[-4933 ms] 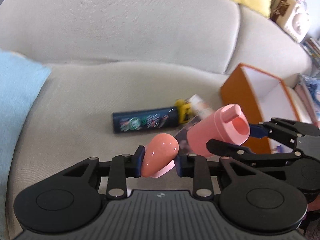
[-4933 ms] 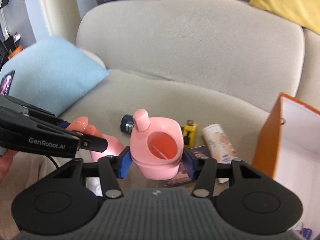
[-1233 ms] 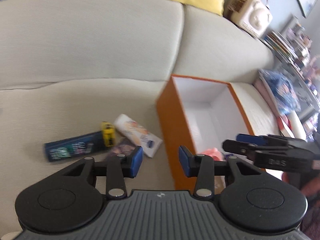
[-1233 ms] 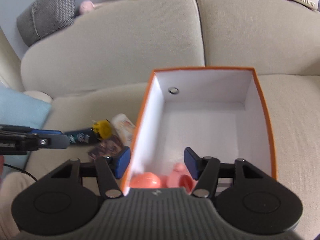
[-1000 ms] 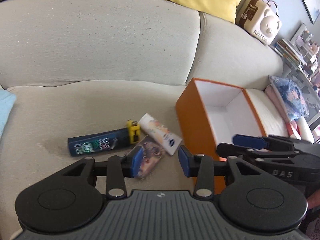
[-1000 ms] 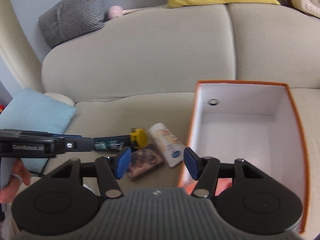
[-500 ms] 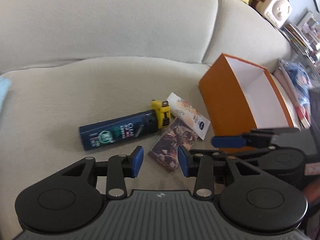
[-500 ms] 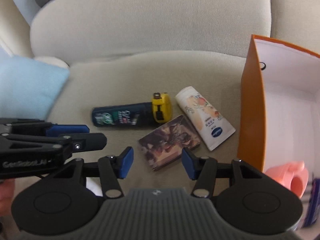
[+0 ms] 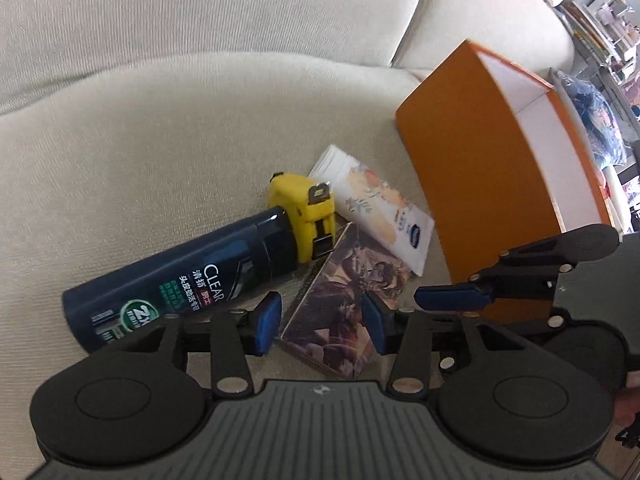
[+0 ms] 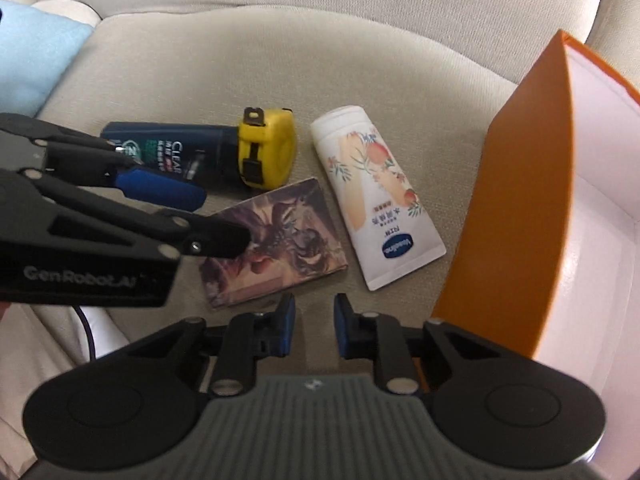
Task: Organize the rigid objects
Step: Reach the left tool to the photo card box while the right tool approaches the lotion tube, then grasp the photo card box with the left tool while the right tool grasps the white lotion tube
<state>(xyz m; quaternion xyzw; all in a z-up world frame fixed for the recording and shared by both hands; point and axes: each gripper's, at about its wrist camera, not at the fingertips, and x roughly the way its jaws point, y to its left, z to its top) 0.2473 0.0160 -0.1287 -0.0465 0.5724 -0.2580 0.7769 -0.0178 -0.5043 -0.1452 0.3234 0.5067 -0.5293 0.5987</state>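
Four loose things lie together on the beige sofa seat (image 10: 168, 64): one dark blue shampoo bottle (image 9: 180, 276), one yellow tape measure (image 9: 302, 216), one white lotion tube (image 10: 376, 200) and one flat card box with a dark picture on it (image 10: 272, 240). Shampoo bottle lies on its side with its cap end touching the tape measure; the tube lies just beside the tape measure, with its flat crimped end toward the camera in the right wrist view. The card box is in front of these three, its far corner near the tape measure and the tube. One orange box (image 9: 492, 184) with white inside stands on the seat to the right of the group, near the tube but apart from it. The left hand-held gripper (image 9: 320, 322) has its two blue pads spread apart on either side of the card box, low over it, and grips nothing. The right hand-held gripper (image 10: 314, 326) is also parted, with a narrower gap, and holds nothing; it hangs just in front of the card box's near edge. One light blue cushion (image 10: 36, 56) is at the far left
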